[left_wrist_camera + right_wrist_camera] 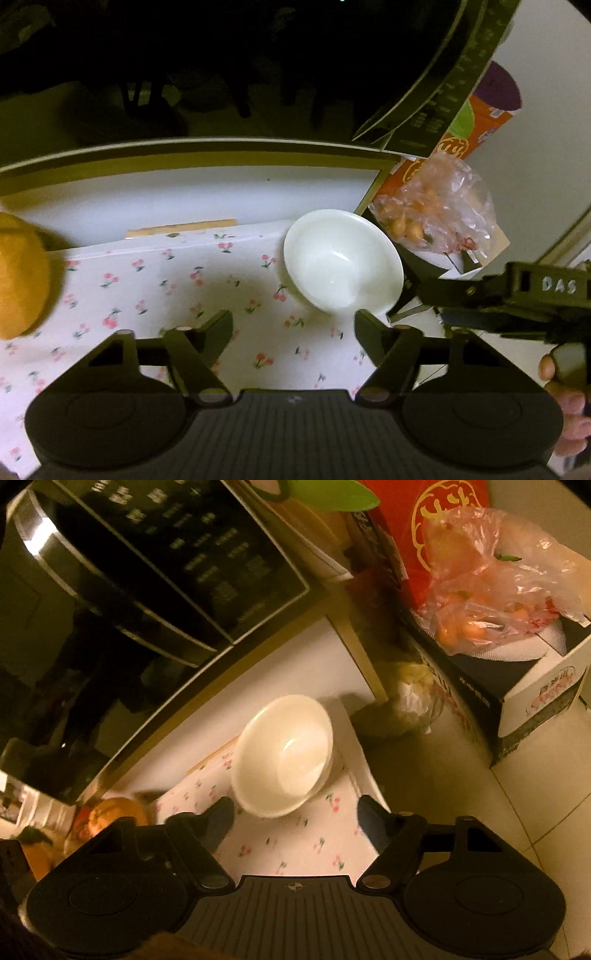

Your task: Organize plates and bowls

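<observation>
A white bowl (pixel 341 260) stands upright on a cherry-print cloth (pixel 177 288) near the table's right corner. It also shows in the right wrist view (pixel 286 755). My left gripper (pixel 293 326) is open and empty, just in front of the bowl and a little to its left. My right gripper (pixel 295 812) is open and empty, its fingers reaching to the bowl's near rim. The right gripper's body shows at the right edge of the left wrist view (pixel 517 295). An orange plate or bowl (pixel 18 277) lies at the far left, partly cut off.
A black appliance with printed panel (pixel 177 561) stands behind the table. A red carton (pixel 424 524) and a plastic bag of oranges (pixel 491 590) sit on a box (pixel 535 701) to the right, on the tiled floor (pixel 480 794). The table edge (pixel 369 768) is beside the bowl.
</observation>
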A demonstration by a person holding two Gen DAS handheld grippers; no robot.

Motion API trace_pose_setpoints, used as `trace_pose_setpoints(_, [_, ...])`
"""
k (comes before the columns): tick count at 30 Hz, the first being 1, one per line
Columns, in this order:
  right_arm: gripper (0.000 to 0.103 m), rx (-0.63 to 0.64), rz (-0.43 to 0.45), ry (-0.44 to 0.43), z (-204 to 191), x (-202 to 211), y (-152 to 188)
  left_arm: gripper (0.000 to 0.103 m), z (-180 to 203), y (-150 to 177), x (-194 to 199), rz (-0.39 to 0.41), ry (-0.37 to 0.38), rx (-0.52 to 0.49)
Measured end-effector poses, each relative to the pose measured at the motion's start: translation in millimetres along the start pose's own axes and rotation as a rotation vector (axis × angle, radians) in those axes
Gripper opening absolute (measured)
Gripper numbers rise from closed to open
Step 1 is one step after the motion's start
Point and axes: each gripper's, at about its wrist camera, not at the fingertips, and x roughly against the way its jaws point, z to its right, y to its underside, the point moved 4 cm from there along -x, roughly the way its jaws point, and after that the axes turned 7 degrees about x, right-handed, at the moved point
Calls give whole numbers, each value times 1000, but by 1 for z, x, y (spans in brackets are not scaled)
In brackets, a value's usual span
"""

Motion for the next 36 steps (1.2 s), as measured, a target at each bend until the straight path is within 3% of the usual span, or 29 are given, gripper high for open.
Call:
trace_pose_setpoints(8, [40, -38, 2, 8, 17, -31, -8, 40, -8, -10, -31, -28, 44, 90])
trace_pose_setpoints(15, [24, -47, 10, 16, 23, -44, -11, 23, -13, -10, -43, -22, 49, 131])
trace_pose_setpoints(22, [7, -23, 17, 38, 22, -48, -10, 15, -13, -11, -48, 8, 53, 136])
trace_pose_setpoints(24, [7, -12, 18, 43, 20, -47, -10, 11, -12, -11, -49, 8, 54, 123])
trace_pose_setpoints(36, [7, 6, 26, 53, 8, -32, -11, 10, -6, -12, -30, 44, 35, 87])
